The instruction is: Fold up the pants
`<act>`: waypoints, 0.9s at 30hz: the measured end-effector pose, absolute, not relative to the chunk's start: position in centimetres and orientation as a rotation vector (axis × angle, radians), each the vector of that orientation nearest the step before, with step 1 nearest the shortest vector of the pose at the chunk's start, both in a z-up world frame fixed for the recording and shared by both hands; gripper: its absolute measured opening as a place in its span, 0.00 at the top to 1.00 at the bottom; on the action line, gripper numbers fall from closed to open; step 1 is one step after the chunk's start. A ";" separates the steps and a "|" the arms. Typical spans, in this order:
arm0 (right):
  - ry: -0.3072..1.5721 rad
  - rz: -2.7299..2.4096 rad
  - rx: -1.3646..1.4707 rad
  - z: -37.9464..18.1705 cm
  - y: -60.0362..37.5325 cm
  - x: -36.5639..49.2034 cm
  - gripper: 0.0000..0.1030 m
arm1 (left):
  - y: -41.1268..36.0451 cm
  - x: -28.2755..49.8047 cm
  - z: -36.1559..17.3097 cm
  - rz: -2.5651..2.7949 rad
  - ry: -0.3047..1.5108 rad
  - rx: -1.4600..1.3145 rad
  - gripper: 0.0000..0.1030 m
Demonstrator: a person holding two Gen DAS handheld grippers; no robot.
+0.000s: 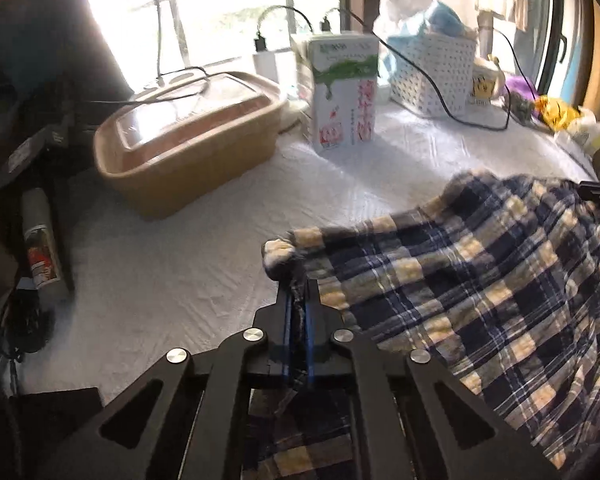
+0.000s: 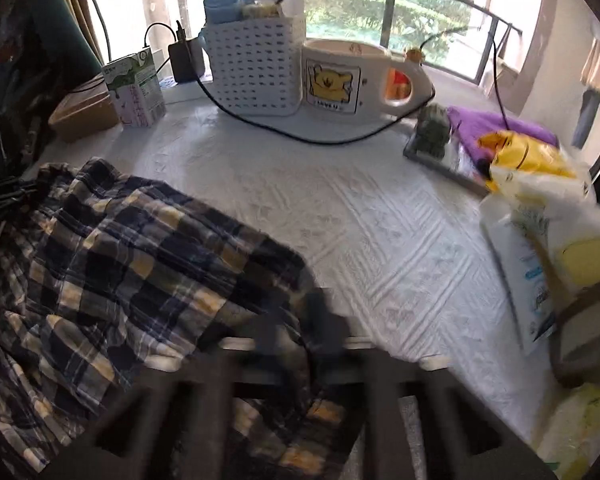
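Pinching the plaid pants (image 1: 460, 264) by an edge, left gripper (image 1: 298, 300) is clamping the fabric while right gripper (image 2: 316, 320), blurred, is seemingly gripping the other edge, keeping them spread over the near white table (image 2: 360, 208) for folding

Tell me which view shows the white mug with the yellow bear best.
The right wrist view: the white mug with the yellow bear stands whole and sharp. In the left wrist view it is small, far and partly hidden behind the basket.

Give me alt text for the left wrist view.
The left gripper pinches an edge of the plaid pants over a white tablecloth. Behind stand a tan lidded box, a milk carton and a white basket.
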State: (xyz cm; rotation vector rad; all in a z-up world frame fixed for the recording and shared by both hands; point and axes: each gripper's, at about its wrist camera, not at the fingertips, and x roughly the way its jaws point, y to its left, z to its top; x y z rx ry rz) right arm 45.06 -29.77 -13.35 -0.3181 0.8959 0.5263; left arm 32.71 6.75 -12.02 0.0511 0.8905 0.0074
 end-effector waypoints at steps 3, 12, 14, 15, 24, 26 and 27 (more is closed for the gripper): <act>0.832 0.491 -0.338 -12.0 -29.2 45.1 0.99 | 8.1 33.3 -10.8 0.039 0.858 0.036 0.97; 0.751 0.449 -0.317 -9.4 -29.7 46.4 0.99 | 10.3 34.1 -9.1 0.063 0.817 0.012 0.97; 0.736 0.427 -0.290 -8.9 -30.0 46.7 0.99 | 10.6 34.0 -8.7 0.069 0.804 -0.003 0.97; 0.725 0.413 -0.269 -8.5 -30.4 47.0 0.99 | 10.7 34.1 -8.3 0.076 0.789 -0.012 0.97; 0.633 0.345 -0.182 -4.8 -30.8 50.1 1.00 | 10.4 36.3 -2.8 0.144 0.613 0.015 0.97; 0.616 0.329 -0.181 -4.0 -30.6 51.0 0.99 | 10.3 37.1 -2.2 0.152 0.599 0.027 0.97; 0.612 0.321 -0.184 -3.9 -30.4 51.4 0.99 | 10.2 37.7 -2.2 0.154 0.601 0.042 0.97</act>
